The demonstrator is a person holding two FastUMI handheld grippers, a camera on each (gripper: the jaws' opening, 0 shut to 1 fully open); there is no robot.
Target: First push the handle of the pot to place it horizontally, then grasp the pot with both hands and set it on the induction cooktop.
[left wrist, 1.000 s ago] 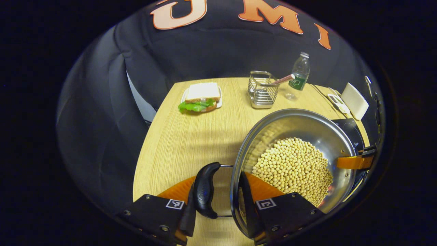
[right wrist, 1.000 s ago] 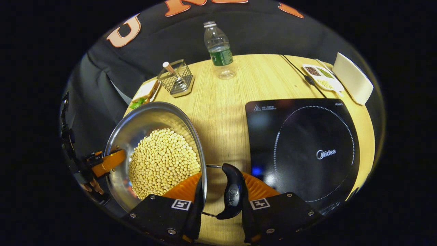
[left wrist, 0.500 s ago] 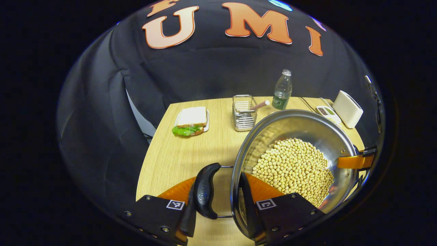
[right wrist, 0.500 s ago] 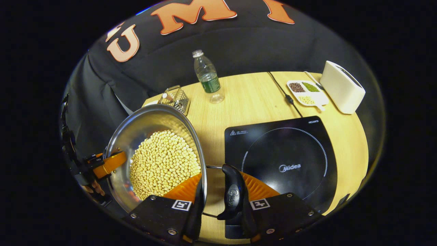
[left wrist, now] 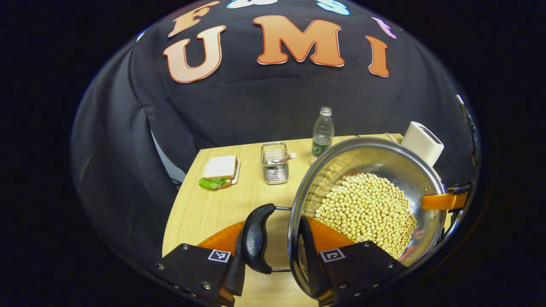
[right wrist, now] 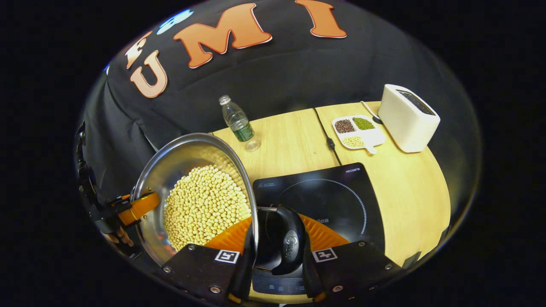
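Observation:
A steel pot (left wrist: 384, 157) holding soybeans (left wrist: 367, 209) hangs above the wooden table (left wrist: 204, 209), level between both grippers. My left gripper (left wrist: 273, 256) is shut on the pot's black left handle (left wrist: 256, 238), one finger outside the handle and one inside the rim. On the opposite side, my right gripper (right wrist: 277, 260) is shut the same way on the black right handle (right wrist: 290, 245) of the pot (right wrist: 179, 157). The black induction cooktop (right wrist: 341, 192) lies below and right of the pot, under the right handle. The far gripper's orange finger (left wrist: 443, 201) shows across the pot.
A sandwich on a plate (left wrist: 219, 170), a wire basket (left wrist: 275, 168) and a water bottle (right wrist: 239, 123) stand toward the table's back. A white toaster-like box (right wrist: 407, 117), a divided dish of beans (right wrist: 357, 130) and the cooktop's cable (right wrist: 326, 136) sit behind the cooktop.
Both grippers have lifted the pot higher and carried it to the right; the cooktop now lies beneath the right handle. The grips have not changed.

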